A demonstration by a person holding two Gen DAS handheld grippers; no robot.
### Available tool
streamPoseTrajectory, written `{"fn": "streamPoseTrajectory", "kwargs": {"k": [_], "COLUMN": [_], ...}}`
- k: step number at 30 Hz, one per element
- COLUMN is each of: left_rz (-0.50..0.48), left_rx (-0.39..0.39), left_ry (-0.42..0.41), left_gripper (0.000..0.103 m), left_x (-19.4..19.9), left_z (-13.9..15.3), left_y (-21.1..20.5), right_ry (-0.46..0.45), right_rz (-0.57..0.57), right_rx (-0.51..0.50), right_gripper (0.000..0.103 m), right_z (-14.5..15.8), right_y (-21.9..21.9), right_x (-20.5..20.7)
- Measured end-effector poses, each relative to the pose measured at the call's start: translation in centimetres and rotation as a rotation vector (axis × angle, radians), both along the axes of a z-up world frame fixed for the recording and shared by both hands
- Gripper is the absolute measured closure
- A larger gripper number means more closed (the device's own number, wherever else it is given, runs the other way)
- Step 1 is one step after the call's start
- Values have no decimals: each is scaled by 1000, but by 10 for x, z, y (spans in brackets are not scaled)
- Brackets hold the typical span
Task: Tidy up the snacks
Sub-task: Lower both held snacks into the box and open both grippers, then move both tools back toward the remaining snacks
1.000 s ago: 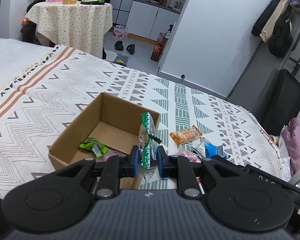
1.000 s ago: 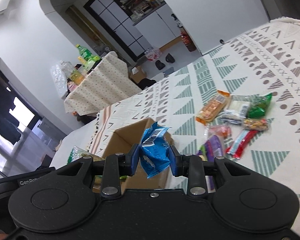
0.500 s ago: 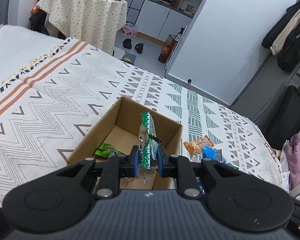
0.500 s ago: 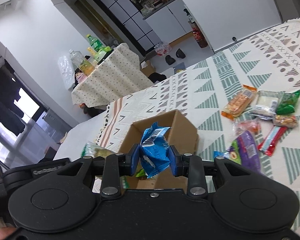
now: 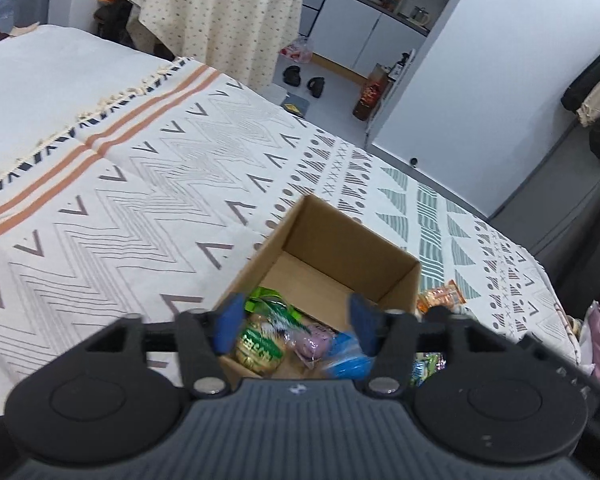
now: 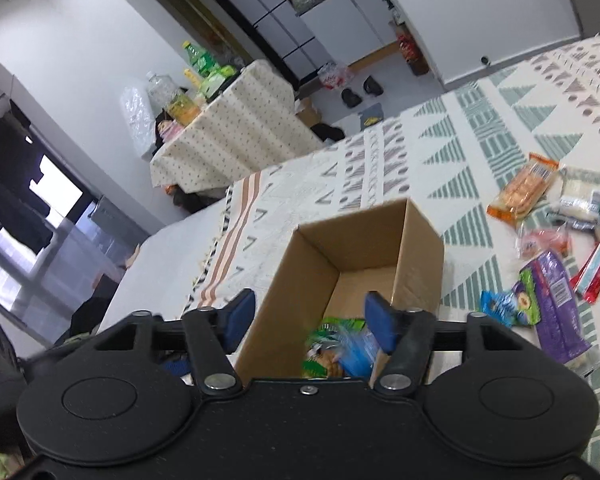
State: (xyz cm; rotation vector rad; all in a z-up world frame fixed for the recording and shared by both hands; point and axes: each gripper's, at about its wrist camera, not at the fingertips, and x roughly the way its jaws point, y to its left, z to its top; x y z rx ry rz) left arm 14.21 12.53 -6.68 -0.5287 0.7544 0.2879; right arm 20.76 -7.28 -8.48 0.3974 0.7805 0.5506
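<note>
Cardboard box (image 5: 342, 248) sits open on the patterned bedspread (image 5: 140, 184) beneath the left gripper (image 5: 294, 322) and right gripper (image 6: 308, 316), both spread wide and empty, with green, purple and blue snack packets (image 5: 296, 344) inside and more snacks (image 6: 552, 240) loose beside it.

Left tongs (image 5: 296, 320) spread, right tongs (image 6: 310, 316) spread

Both grippers' jaws now stand spread apart and empty; the green-and-clear snack packet (image 5: 260, 344) and blue foil snack packet (image 6: 356, 354) lie inside the open brown cardboard box (image 6: 416, 240).
</note>
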Motion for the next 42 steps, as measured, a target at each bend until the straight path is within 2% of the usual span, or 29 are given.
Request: {"fn": "streamPoseTrajectory", "kwargs": {"k": [2,4,8,11,16,18,20,28,35,40,42], "left_rz": [7,7,1,-20,-59,-69,-77,-98,-121,-117,-119], "left_rx": [8,13,6,16,35,40,45,72,95,91,96], "left_ry": [5,13,8,-6,-20,-22,-21,-30,-47,-44,-43], "left_gripper": [28,25,21,17,14,14,13,13,13,13,13], "left_x": [-3,-5,-10,-13,-16,-18,-19,-22,-21,-13,-8], "left_z": [3,6,12,19,27,29,30,34,31,21,18], "left_y": [-1,-3,-9,-20,-45,-55,-66,-107,-135,-153,-161], "right_ry": [-2,6,5,16,39,36,33,40,81,128,152], "right_rz": [-13,-34,-66,-93,-155,-159,-158,-139,-160,-174,-178], "right_rx": [-6,-11,-44,-64,-47,-43,-38,-3,24,33,36], "right_gripper": [41,41,32,31,25,20,19,19,19,26,34], "right_z": [7,12,22,24,29,31,32,26,6,-10,-15], "right_y": [-3,-10,-30,-52,-90,-101,-110,-142,-167,-181,-183], "right_x": [0,-1,-7,-11,-18,-21,-23,-29,-31,-23,-19]}}
